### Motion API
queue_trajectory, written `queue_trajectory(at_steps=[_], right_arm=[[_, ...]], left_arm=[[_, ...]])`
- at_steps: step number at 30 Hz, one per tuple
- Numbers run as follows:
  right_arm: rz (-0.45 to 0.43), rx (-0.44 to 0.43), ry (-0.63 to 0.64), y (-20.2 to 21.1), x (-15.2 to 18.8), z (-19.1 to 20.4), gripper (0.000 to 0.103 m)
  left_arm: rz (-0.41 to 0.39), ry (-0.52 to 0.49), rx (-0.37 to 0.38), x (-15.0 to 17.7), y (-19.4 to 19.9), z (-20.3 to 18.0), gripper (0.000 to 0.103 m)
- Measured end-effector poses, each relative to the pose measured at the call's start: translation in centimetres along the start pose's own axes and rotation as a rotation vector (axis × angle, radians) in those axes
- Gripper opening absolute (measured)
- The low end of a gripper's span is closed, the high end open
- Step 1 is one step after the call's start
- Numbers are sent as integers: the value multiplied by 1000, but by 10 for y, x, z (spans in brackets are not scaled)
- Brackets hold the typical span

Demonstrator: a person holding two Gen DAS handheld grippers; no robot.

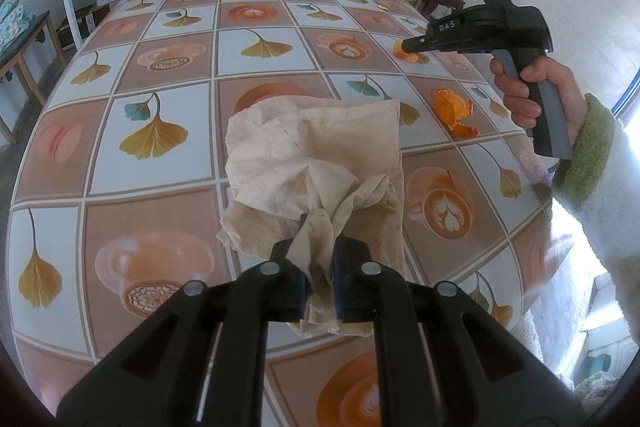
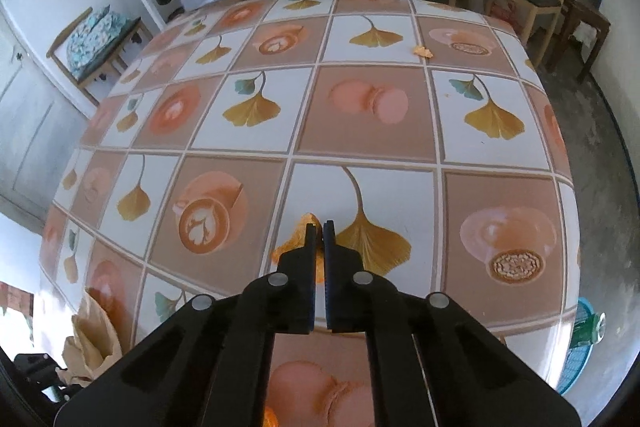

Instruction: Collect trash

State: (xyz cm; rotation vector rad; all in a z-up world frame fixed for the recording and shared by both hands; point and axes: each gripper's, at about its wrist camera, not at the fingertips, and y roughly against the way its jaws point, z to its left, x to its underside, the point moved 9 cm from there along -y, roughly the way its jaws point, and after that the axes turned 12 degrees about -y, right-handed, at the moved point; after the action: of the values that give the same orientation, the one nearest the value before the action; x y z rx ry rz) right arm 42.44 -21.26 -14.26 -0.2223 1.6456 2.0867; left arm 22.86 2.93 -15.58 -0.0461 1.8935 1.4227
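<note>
Now, left tool (image 1: 316, 239) pinching crumpled beige napkin (image 1: 316, 155), right tool (image 2: 319, 227) clamped on torn orange peel (image 2: 294, 241)

You've got a tablecloth (image 1: 168, 163) w/ white & brown squares, ginkgo leaves, latte cups; beige crumpled tissue (image 1: 316, 163); orange peel (image 1: 454, 109); black grippers; green cuff (image 1: 592, 151).

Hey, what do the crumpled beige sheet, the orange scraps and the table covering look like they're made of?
Crumpled sheet: thin tissue or paper napkin, matte, soft creases and a perforated line.
Orange scraps: probably citrus peel, bright rind outside, curled, paler inside.
Table covering: likely a plastic or oilcloth sheet, smooth with a slight sheen, printed leaf and coffee squares.
</note>
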Motion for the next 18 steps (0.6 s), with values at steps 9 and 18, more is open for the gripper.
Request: queue_trajectory(at_steps=[9, 18], right_arm=[[-38, -137, -53, 58, 17, 4, 3], [23, -206, -19, 84, 73, 14, 3]], left_arm=[[-1, 1, -2, 0, 1, 0, 8], [-1, 2, -2, 0, 1, 1, 8]])
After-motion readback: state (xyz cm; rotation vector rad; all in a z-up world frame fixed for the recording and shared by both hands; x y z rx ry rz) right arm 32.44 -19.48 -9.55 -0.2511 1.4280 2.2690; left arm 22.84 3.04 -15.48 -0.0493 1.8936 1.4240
